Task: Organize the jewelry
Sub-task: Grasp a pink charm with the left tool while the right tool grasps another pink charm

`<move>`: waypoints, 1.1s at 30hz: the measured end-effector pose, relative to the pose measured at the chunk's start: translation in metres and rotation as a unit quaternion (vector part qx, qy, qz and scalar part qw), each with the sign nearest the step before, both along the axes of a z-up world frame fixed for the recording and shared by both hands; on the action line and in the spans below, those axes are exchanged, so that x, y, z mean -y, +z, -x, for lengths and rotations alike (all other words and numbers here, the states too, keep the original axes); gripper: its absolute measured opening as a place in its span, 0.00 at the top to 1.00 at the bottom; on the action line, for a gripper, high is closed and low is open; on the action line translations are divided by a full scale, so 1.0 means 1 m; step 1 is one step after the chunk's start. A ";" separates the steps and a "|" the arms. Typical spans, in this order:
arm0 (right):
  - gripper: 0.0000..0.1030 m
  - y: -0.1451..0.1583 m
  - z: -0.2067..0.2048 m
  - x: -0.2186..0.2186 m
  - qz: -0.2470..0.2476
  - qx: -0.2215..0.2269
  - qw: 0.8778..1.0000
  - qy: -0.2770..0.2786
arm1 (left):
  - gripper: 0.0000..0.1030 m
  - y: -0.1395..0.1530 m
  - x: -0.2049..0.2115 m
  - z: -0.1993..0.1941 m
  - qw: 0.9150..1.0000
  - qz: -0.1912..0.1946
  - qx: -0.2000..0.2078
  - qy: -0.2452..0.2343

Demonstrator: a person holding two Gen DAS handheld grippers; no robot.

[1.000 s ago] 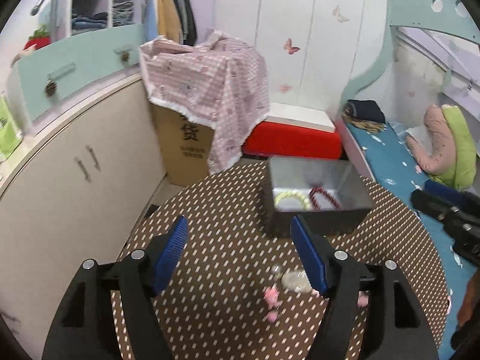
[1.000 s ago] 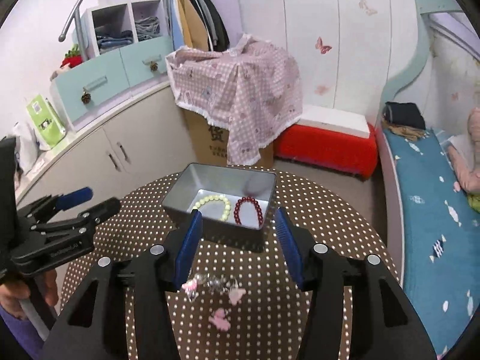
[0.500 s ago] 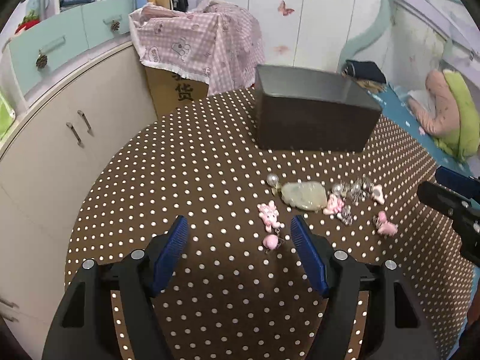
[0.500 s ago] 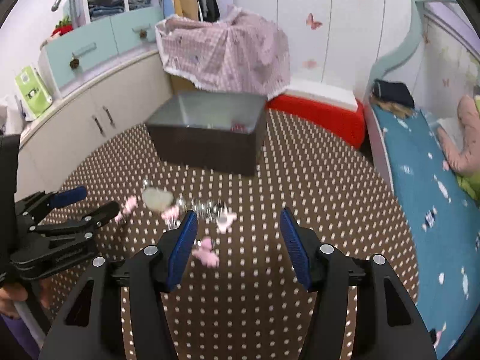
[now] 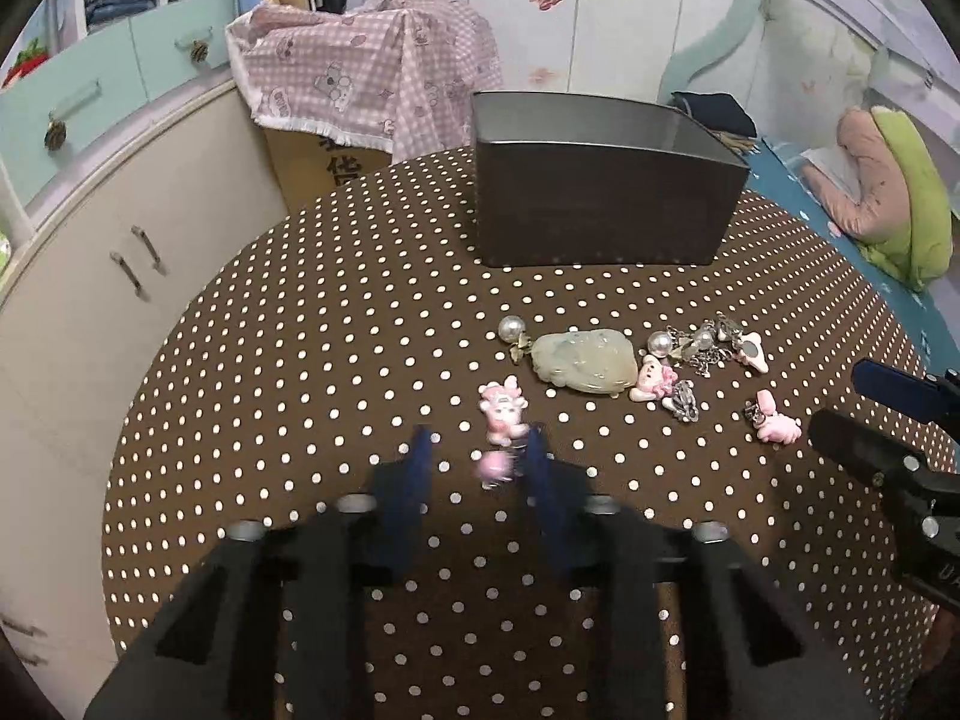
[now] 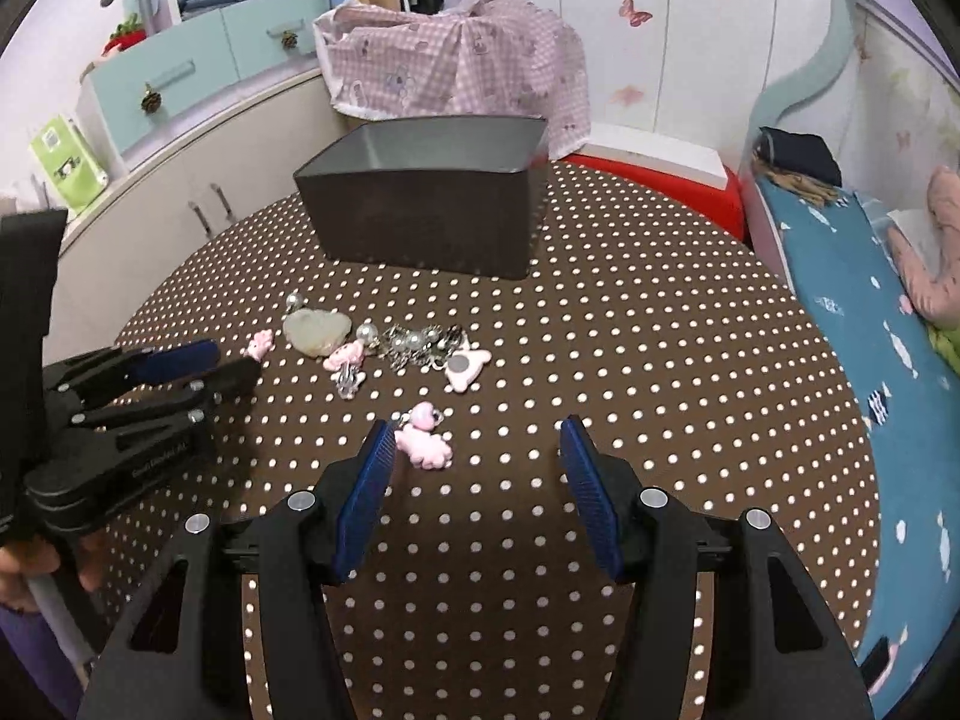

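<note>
L gripper [image 5: 477, 468] has just been closing, jaws narrow round a small pink charm [image 5: 495, 468], grip unclear. R gripper [image 6: 477, 459] half open, holds nothing, w/ pink bunny charm [image 6: 423, 447] by its left pad.

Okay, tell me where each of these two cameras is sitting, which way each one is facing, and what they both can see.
Left wrist view: sits on the left gripper, looking down its blurred blue fingers, which have just been closing around a small pink charm on the brown polka-dot table; the right gripper shows at the right edge.
Right wrist view: sits on the right gripper, open beside a pink bunny charm; the left gripper and a hand show at left.
Shared: the dark grey metal box, the pale green jade pendant and the table.
</note>
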State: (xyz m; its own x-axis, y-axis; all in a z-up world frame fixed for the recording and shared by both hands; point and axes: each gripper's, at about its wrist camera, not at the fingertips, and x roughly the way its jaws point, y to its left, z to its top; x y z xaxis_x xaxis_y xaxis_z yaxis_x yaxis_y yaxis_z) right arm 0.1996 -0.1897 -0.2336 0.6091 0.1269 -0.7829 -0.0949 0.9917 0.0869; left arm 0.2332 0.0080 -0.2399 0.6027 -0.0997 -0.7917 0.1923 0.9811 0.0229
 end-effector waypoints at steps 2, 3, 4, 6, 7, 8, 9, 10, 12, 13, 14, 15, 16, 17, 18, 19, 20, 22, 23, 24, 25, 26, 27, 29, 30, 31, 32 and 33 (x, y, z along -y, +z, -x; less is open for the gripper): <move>0.46 -0.002 -0.001 -0.003 0.003 -0.003 1.000 0.003 | 0.87 0.000 -0.001 0.001 1.000 0.004 0.000 -0.001; 0.46 -0.004 -0.002 -0.004 0.004 -0.006 1.000 0.005 | 0.87 0.001 -0.002 0.001 1.000 0.008 -0.002 0.000; 0.46 -0.006 -0.002 -0.005 0.004 -0.008 1.000 0.006 | 0.87 0.001 -0.003 0.002 1.000 0.014 -0.002 0.001; 0.46 -0.008 -0.003 -0.007 0.004 -0.010 1.000 0.009 | 0.87 0.003 -0.006 0.006 1.000 0.022 -0.003 0.000; 0.46 -0.009 -0.004 -0.009 0.004 -0.010 1.000 0.012 | 0.87 0.004 -0.007 0.007 1.000 0.026 -0.002 0.001; 0.46 -0.010 -0.005 -0.011 0.005 -0.010 1.000 0.015 | 0.87 0.007 -0.009 0.009 0.999 0.034 -0.002 0.000; 0.46 -0.010 -0.007 -0.013 0.006 -0.010 1.000 0.016 | 0.87 0.008 -0.010 0.009 0.999 0.039 -0.002 -0.001; 0.46 -0.011 -0.008 -0.016 0.008 -0.009 1.000 0.019 | 0.87 0.010 -0.012 0.010 0.999 0.042 -0.002 -0.001; 0.46 -0.013 -0.010 -0.020 0.011 -0.011 1.000 0.022 | 0.87 0.013 -0.014 0.012 0.999 0.042 0.003 0.000; 0.46 -0.014 -0.011 -0.021 0.012 -0.012 1.000 0.024 | 0.87 0.015 -0.014 0.013 0.999 0.044 0.004 -0.002; 0.46 -0.017 -0.012 -0.023 0.011 -0.017 0.999 0.028 | 0.87 0.016 -0.015 0.014 0.999 0.047 0.005 -0.003; 0.47 -0.018 -0.014 -0.024 0.010 -0.018 0.999 0.029 | 0.87 0.018 -0.015 0.015 0.999 0.050 0.007 -0.003; 0.55 -0.018 -0.012 -0.025 0.018 -0.011 0.999 0.029 | 0.87 0.019 -0.015 0.016 0.999 0.051 0.009 -0.005; 0.58 -0.018 -0.012 -0.026 0.026 -0.009 0.999 0.029 | 0.87 0.020 -0.015 0.017 0.999 0.051 0.010 -0.007; 0.70 -0.017 -0.012 -0.026 0.024 -0.008 0.999 0.033 | 0.87 0.022 -0.015 0.017 0.999 0.052 0.012 -0.008; 0.82 -0.016 -0.012 -0.025 0.017 -0.010 0.999 0.033 | 0.87 0.024 -0.014 0.017 0.998 0.054 0.013 -0.009; 0.84 -0.016 -0.013 -0.024 0.014 -0.012 0.999 0.034 | 0.87 0.025 -0.016 0.017 0.998 0.058 0.012 -0.011; 0.84 -0.015 -0.014 -0.022 0.010 -0.014 0.999 0.039 | 0.87 0.028 -0.016 0.018 0.998 0.066 0.013 -0.014; 0.84 -0.015 -0.013 -0.022 0.004 -0.014 0.999 0.041 | 0.87 0.030 -0.016 0.019 0.997 0.068 0.015 -0.016; 0.84 -0.013 -0.012 -0.021 -0.002 -0.015 0.999 0.044 | 0.87 0.032 -0.016 0.018 0.997 0.071 0.016 -0.017; 0.84 -0.011 -0.011 -0.019 -0.004 -0.012 0.999 0.044 | 0.87 0.036 -0.015 0.019 0.997 0.074 0.019 -0.020; 0.84 -0.009 -0.010 -0.018 -0.005 -0.008 0.999 0.044 | 0.87 0.039 -0.015 0.019 0.996 0.080 0.020 -0.024; 0.84 -0.004 -0.009 -0.018 -0.009 -0.005 0.999 0.047 | 0.87 0.042 -0.015 0.018 0.996 0.086 0.021 -0.026; 0.84 0.004 -0.008 -0.015 -0.014 0.004 0.999 0.049 | 0.87 0.049 -0.014 0.017 0.995 0.095 0.025 -0.033; 0.84 0.010 -0.008 -0.015 -0.015 0.009 0.999 0.050 | 0.87 0.054 -0.013 0.017 0.994 0.100 0.029 -0.038; 0.84 0.014 -0.007 -0.014 -0.016 0.014 0.999 0.050 | 0.87 0.059 -0.013 0.015 0.993 0.106 0.031 -0.042; 0.84 0.021 -0.007 -0.012 -0.019 0.022 0.998 0.050 | 0.87 0.063 -0.012 0.014 0.992 0.112 0.033 -0.045; 0.84 0.026 -0.008 -0.011 -0.019 0.025 0.998 0.050 | 0.87 0.069 -0.012 0.012 0.991 0.121 0.036 -0.051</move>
State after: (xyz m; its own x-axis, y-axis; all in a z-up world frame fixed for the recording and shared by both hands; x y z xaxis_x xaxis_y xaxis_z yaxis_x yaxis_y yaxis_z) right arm 0.2073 -0.1783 -0.2075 0.6296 0.2186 -0.7455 -0.1984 0.9730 0.1178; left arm 0.2214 0.0195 -0.1705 0.6340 -0.3453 -0.6920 0.2973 0.9349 -0.1941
